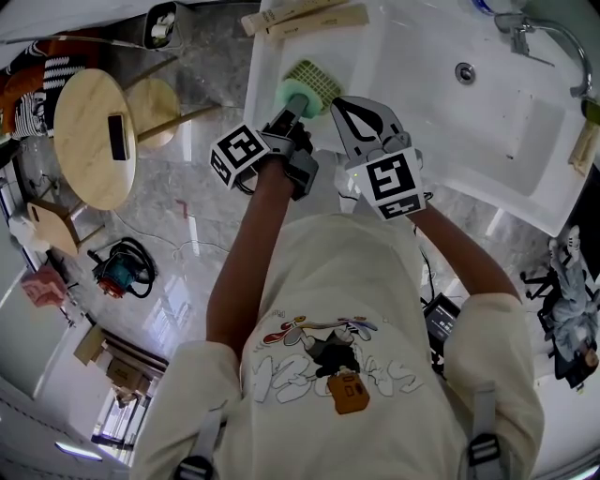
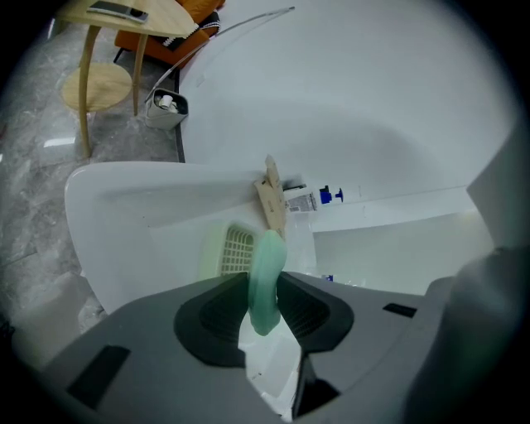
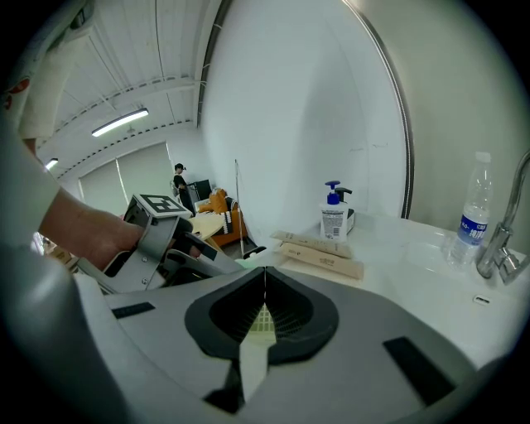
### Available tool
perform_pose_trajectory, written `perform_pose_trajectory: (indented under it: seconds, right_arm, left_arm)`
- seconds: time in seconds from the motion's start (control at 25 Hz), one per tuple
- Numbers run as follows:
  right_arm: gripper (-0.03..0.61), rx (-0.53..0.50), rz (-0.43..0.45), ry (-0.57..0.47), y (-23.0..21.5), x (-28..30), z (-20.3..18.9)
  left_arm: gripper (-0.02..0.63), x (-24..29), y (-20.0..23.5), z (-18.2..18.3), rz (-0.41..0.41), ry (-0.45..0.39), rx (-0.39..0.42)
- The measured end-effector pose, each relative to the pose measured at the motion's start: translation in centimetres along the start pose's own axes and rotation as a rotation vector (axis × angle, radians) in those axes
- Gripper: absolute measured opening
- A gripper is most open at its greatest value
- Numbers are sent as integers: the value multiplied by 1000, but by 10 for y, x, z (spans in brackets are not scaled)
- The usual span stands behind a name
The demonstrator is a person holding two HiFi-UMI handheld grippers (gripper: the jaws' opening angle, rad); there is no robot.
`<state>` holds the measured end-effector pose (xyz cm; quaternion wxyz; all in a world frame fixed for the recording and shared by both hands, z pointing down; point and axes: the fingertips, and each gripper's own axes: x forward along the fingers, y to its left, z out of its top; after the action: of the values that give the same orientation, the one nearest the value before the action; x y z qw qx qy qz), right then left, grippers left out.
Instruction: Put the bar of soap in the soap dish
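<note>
A pale green bar of soap [image 2: 267, 277] stands on edge between the jaws of my left gripper [image 2: 265, 302], which is shut on it. In the head view this gripper [image 1: 296, 103] holds the soap [image 1: 291, 91] at the near edge of the yellow-green lattice soap dish [image 1: 317, 80] on the white counter. The dish [image 2: 232, 251] lies just beyond the soap in the left gripper view. My right gripper [image 1: 339, 106] hovers beside the dish on its right, shut and holding nothing [image 3: 265, 273]. Part of the dish [image 3: 263, 319] shows under its jaws.
Two long paper-wrapped packets [image 1: 305, 16] lie at the counter's far edge. The sink basin [image 1: 506, 122] with drain [image 1: 465, 71] and faucet [image 1: 548, 37] is to the right. A pump bottle [image 3: 334, 214] and water bottle [image 3: 474, 217] stand by the wall. A round wooden table [image 1: 89, 136] stands on the floor at left.
</note>
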<state>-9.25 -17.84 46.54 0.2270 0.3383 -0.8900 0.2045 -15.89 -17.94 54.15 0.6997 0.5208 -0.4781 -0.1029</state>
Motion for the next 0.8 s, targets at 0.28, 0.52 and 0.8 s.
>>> perform_pose_trajectory:
  seconds: [0.28, 0.52, 0.8]
  right_arm:
    - [6, 8, -6, 4, -2, -2, 0]
    - [6, 12, -11, 2, -5, -6, -1]
    - [6, 17, -13, 4, -5, -9, -3]
  left_arm:
    - [120, 1, 12, 2, 75, -1, -22]
    - [120, -1, 19, 2, 136, 3, -6]
    - [120, 2, 25, 1, 177, 15, -6]
